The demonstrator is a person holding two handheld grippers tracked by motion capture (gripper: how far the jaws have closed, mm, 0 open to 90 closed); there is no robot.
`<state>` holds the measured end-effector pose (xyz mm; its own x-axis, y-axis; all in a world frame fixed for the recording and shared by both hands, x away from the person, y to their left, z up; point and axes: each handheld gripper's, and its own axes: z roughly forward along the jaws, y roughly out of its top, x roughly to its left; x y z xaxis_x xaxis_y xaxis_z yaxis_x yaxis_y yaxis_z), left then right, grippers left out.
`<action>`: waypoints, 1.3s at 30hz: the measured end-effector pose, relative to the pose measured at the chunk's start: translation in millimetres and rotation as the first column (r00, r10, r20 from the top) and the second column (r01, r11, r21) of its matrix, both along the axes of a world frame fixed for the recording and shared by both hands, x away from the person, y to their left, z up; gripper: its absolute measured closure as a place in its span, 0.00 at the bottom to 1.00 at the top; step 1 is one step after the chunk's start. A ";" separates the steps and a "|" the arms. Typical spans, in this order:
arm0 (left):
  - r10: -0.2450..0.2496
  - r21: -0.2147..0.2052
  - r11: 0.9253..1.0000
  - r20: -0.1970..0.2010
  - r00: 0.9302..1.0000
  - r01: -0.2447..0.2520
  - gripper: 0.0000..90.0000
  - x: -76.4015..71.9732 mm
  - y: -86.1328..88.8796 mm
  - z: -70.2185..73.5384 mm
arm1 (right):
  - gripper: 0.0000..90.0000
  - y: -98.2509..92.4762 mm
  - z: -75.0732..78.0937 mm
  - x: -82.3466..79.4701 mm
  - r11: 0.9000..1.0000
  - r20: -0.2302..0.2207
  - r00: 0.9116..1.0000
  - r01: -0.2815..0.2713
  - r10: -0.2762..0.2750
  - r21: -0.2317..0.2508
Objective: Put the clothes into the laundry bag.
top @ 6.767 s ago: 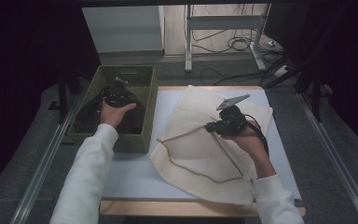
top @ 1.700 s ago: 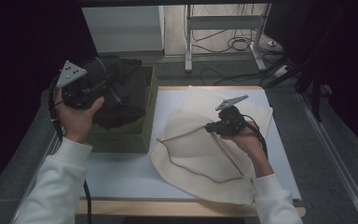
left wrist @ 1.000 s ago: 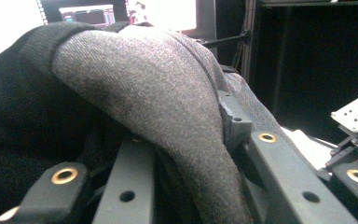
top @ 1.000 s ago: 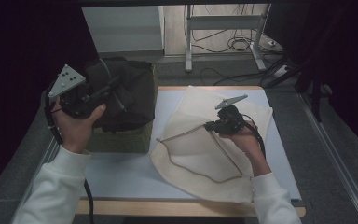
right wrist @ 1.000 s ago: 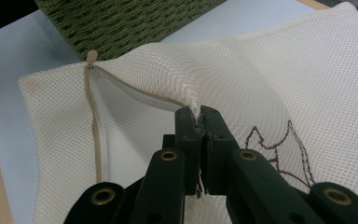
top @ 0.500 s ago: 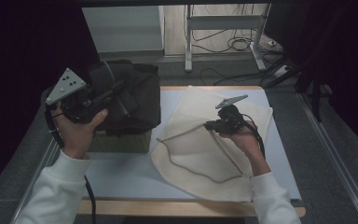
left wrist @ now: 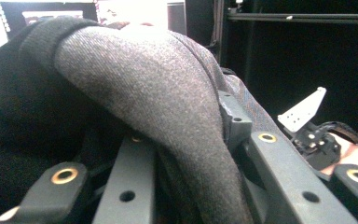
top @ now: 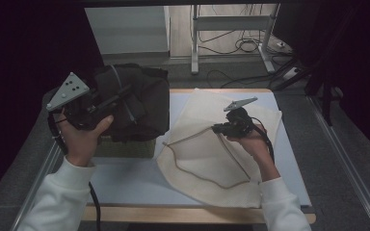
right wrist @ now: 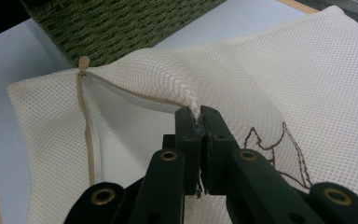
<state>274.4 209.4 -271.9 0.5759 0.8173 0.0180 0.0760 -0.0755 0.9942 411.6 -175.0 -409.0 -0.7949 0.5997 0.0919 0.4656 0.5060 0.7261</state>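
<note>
One dark garment [top: 134,103] hangs at frame left above one green woven basket [top: 125,148], clamped in the left gripper [top: 107,102]. One cream mesh bag [top: 207,159] lies centre-right, its edge pinched by the right gripper [top: 215,128]. The right gripper view reveals the bag's zipper [right wrist: 87,130].

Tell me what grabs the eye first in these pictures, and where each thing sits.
The dark garment stands out first, bunched up and held in the air by the left gripper above the woven green basket at the table's left edge. Next comes the cream mesh laundry bag, spread over the table's middle and right. The right gripper pinches a fold of its mesh beside the open zipper, lifting the mouth.
</note>
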 end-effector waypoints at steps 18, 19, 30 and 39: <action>-0.116 -0.002 0.993 0.062 0.991 0.116 0.80 -35.1 -19.4 14.2 | 0.96 -1.1 1.0 0.3 1.000 0.014 1.000 0.010 -0.010 0.004; -0.121 -0.001 0.993 0.061 0.991 0.121 0.80 -36.0 -20.7 14.2 | 0.96 -1.0 1.0 0.3 1.000 0.015 1.000 0.012 -0.012 0.004; -0.191 -0.017 0.981 0.039 0.981 0.192 0.80 -42.9 -32.5 8.7 | 0.96 -1.2 -0.3 1.7 1.000 0.021 1.000 0.019 -0.019 0.010; -0.227 -0.013 0.974 0.028 0.974 0.227 0.80 -44.9 -41.8 1.3 | 0.96 -1.4 -0.3 1.6 1.000 0.023 0.999 0.022 -0.022 0.010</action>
